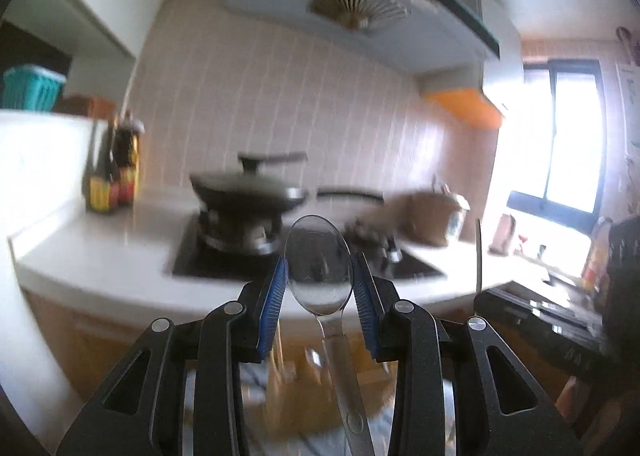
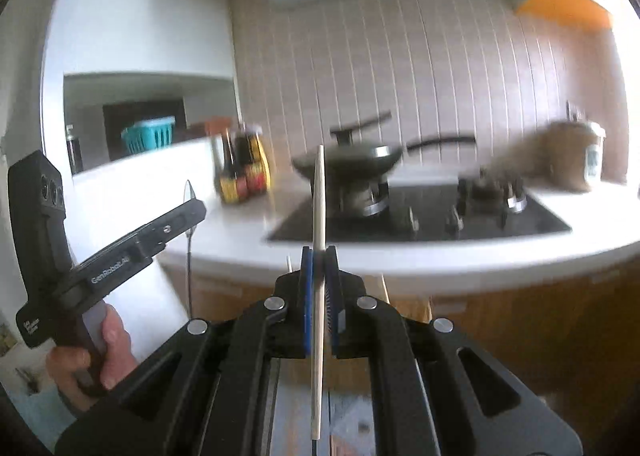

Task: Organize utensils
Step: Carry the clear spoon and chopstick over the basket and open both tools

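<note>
Spoon (image 1: 320, 268), clear plastic, sits clamped between the blue pads of your left hand-held gripper (image 1: 320, 284), bowl up and past the fingertips, handle running back toward the camera. Your right hand-held gripper (image 2: 320, 292) is clenched on a wooden chopstick (image 2: 319, 240) that stands upright through the pads. Beyond both, the white counter (image 2: 400, 256) carries a black stove (image 2: 420, 220) with a lidded wok (image 2: 352, 164), and sauce bottles (image 2: 240, 172) to its left.
</note>
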{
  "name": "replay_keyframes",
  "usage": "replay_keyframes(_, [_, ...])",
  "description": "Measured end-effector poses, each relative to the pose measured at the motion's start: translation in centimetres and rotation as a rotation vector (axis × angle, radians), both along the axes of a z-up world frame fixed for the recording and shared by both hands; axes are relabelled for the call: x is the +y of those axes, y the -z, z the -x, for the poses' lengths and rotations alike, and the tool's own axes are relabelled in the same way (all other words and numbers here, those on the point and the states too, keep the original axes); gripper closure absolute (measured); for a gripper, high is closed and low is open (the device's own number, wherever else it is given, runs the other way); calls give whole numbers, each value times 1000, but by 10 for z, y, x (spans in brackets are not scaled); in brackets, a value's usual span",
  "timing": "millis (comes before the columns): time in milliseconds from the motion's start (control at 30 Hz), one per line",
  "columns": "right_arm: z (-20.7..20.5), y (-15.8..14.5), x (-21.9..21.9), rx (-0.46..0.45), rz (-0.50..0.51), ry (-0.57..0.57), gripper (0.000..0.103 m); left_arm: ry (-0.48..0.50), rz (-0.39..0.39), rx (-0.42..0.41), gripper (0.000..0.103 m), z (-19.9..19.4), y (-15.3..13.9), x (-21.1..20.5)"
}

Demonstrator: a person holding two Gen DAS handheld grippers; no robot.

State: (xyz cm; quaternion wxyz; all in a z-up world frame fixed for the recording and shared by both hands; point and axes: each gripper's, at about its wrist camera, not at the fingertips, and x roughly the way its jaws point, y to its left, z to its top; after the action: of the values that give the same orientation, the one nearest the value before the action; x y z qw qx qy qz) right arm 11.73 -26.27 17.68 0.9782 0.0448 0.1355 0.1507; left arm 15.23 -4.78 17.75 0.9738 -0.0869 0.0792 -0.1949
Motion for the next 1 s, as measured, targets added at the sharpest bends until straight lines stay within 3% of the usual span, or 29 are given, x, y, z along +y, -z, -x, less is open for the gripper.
replay_keyframes(67, [-9, -3, 6, -75, 20, 38, 99, -51, 16, -66, 71, -6, -4, -4])
replay_keyframes(167, [-24, -6, 11, -112, 26, 79, 99, -111, 86, -167, 71, -19, 2, -5])
replay_keyframes(267, [-46, -4, 12, -126, 5, 77, 99, -156, 96, -199, 71, -30, 9, -10])
replay_keyframes(600, [-84, 32, 20, -165, 85, 112, 99, -143, 59, -171, 71, -73, 49, -30])
replay_keyframes(833, [-87, 54, 15, -164, 81, 121, 99, -109, 43, -123, 71, -87, 74, -30])
replay_keyframes(1000, [-80, 61, 13, -152, 83, 108, 98, -88, 31, -115, 70, -84, 76, -28])
